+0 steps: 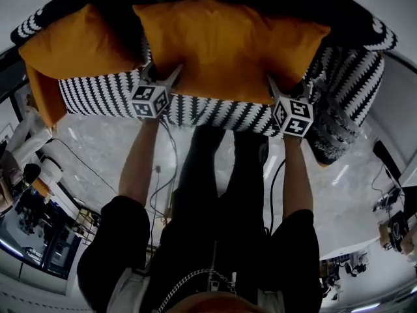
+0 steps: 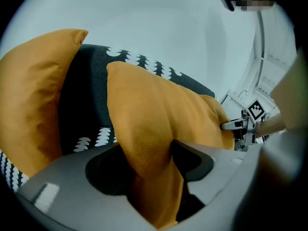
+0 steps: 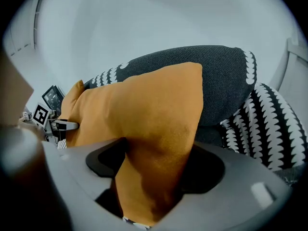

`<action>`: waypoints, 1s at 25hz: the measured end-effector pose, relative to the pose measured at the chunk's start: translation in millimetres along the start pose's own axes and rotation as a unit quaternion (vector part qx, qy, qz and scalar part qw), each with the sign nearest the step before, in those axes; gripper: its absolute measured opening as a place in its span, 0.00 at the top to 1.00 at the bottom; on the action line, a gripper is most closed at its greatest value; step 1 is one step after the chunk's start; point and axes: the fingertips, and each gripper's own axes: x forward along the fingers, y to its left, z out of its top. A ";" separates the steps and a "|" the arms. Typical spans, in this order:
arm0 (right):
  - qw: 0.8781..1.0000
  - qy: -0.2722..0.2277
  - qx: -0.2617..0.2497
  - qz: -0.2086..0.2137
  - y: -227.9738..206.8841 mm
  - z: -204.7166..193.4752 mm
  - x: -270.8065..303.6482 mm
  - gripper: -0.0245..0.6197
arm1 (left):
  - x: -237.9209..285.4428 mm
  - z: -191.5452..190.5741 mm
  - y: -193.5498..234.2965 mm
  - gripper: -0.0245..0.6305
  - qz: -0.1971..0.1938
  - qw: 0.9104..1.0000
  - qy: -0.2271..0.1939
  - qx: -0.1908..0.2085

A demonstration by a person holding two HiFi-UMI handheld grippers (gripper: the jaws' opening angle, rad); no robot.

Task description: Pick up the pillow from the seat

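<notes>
An orange pillow (image 1: pixel 228 51) rests against the dark backrest of a black-and-white patterned sofa (image 1: pixel 98 95). My left gripper (image 1: pixel 163 75) holds its lower left edge and my right gripper (image 1: pixel 288 87) holds its lower right edge. In the left gripper view the pillow (image 2: pixel 154 114) bunches into a fold squeezed between the jaws of the left gripper (image 2: pixel 154 177). In the right gripper view the same pillow (image 3: pixel 154 109) is pinched between the jaws of the right gripper (image 3: pixel 154 177). The pillow's bottom edge looks raised off the seat.
A second orange pillow (image 1: pixel 71 44) leans at the sofa's left end, close beside the held one. A grey furry cushion (image 1: pixel 333 135) hangs at the sofa's right front corner. Cables (image 1: pixel 171 168) trail over the marble floor (image 1: pixel 98 149) by the person's legs.
</notes>
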 end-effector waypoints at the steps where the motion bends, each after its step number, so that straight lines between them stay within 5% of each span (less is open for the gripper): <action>1: 1.000 0.001 -0.002 0.000 -1.5 -0.2 -1.6 0.40 | -0.5 0.2 -1.9 0.52 0.001 1.000 -0.001 0.001; 13: 0.999 -0.036 -0.022 -0.001 11.5 27.6 -52.5 0.45 | -44.1 33.4 -23.2 0.53 0.008 0.999 -0.031 0.015; 25: 0.995 -0.089 -0.039 0.000 18.7 92.6 -138.2 0.46 | -105.6 108.3 -71.5 0.54 0.014 0.996 -0.081 0.039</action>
